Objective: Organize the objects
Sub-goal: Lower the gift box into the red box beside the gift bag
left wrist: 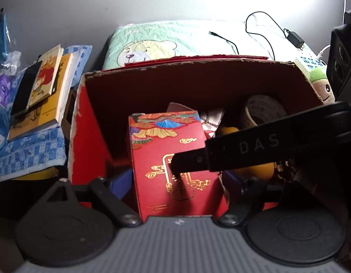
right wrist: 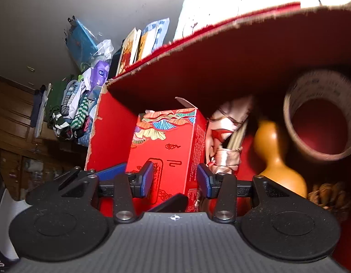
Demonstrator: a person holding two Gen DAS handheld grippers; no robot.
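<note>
While both tongs stand apart astride the glossy red carton | right gripper; left gripper | only right view shows smooth gourd beside it

Bed at the back, covered by a pale green quilt with a teddy-bear print. Directly on the quilt: a thin black cable with its power adapter, a white power strip near the right edge, and a green-topped plush toy just beside it. Large red cardboard box stood open in front of the bed, its torn back wall against the quilt edge. To the left, a blue checkered towel spread over a lower surface, hidden beneath. On the towel: a stack of yellow books, a black phone resting tilted on top.
</note>
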